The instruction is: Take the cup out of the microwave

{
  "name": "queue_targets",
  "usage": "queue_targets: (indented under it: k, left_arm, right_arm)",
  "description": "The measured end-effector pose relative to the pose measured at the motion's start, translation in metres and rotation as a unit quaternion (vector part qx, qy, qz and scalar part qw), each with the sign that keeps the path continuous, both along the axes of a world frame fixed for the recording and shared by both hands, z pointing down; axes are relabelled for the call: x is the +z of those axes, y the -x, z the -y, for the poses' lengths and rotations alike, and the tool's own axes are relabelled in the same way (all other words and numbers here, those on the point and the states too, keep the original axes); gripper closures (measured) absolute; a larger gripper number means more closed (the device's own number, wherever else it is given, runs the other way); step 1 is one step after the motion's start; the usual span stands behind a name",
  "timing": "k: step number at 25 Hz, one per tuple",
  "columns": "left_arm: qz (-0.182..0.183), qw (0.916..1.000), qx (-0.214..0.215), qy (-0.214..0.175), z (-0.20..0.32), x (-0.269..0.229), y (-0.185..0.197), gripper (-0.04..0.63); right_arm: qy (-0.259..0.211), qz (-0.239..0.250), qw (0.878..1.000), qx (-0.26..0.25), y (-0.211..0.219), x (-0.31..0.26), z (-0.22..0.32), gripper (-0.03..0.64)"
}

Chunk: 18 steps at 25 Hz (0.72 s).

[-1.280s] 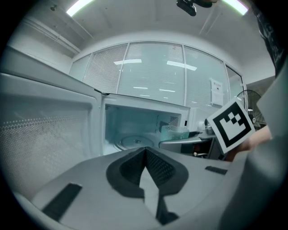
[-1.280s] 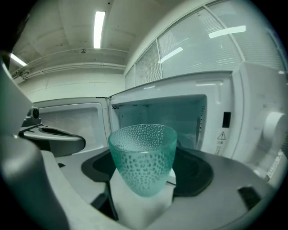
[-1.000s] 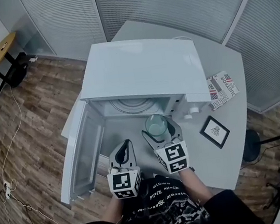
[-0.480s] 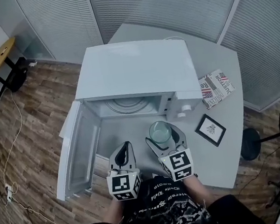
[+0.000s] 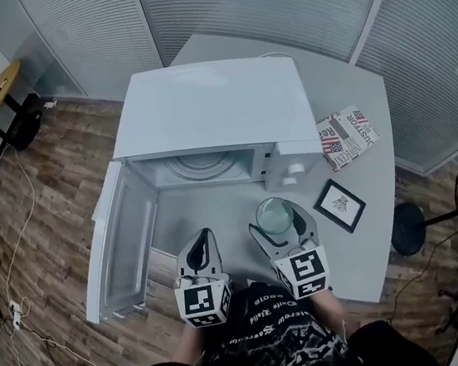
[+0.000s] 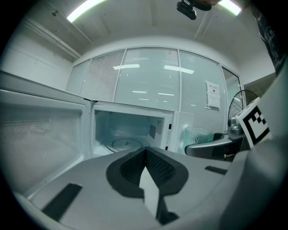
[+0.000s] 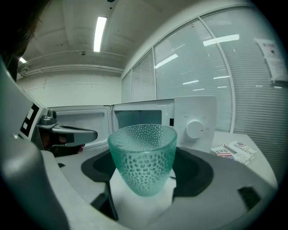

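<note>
Fingers of right gripper clasp the cup, partly hiding the microwave.

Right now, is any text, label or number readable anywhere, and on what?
Nothing reads clearly.
magazine: bold cover print, too blurred.
wall notice: too small.
framed picture: too small.
shirt print: blurred.
microwave panel: no legible marks.

Table with microwave, newspaper, frame
</note>
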<state>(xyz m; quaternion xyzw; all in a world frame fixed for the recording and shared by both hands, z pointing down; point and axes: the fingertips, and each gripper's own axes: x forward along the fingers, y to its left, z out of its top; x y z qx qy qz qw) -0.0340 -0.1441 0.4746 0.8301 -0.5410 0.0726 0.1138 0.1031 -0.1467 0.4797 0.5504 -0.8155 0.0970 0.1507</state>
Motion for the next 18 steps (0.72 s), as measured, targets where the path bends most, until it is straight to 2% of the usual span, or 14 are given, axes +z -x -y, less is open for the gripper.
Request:
queue_targets:
  k: [8,18]
  left_arm:
    - [0.021,0.9997,0.002,-0.009,-0.005,-0.004,-0.011,0.589]
    - [0.022,0.9997,0.009,-0.002,-0.01,0.002,-0.029,0.589]
  right_arm:
    - [-0.002,0.004,1.0,0.017,-0.024,-0.002,-0.013,0.242]
    - [0.017,0.004,0.999,0.033,-0.057,0.012,-0.031,0.242]
